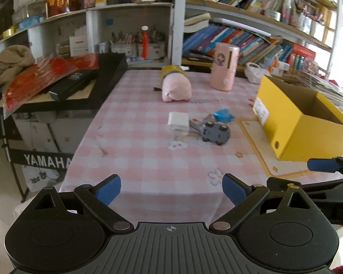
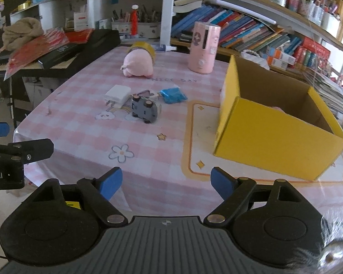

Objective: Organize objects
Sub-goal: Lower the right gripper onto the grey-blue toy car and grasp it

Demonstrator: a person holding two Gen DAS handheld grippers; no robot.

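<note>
On the pink checked tablecloth (image 1: 137, 141) lie a grey toy car (image 1: 215, 133) (image 2: 145, 109) on its side, a white charger (image 1: 178, 119) (image 2: 117, 94), a blue packet (image 1: 224, 114) (image 2: 173, 95) and a pink plush toy (image 1: 176, 88) (image 2: 138, 65) with a yellow tape roll (image 2: 146, 46) behind it. An open yellow box (image 1: 295, 118) (image 2: 274, 127) stands at the right. My left gripper (image 1: 171, 188) and right gripper (image 2: 165, 181) are both open and empty, over the table's near edge, well short of the objects.
A pink cylinder appliance (image 1: 224, 66) (image 2: 204, 46) stands at the table's back. A keyboard with red papers (image 1: 57, 77) is on the left. Bookshelves (image 1: 251, 36) fill the back and right. The right gripper's fingertip (image 1: 321, 164) shows in the left wrist view.
</note>
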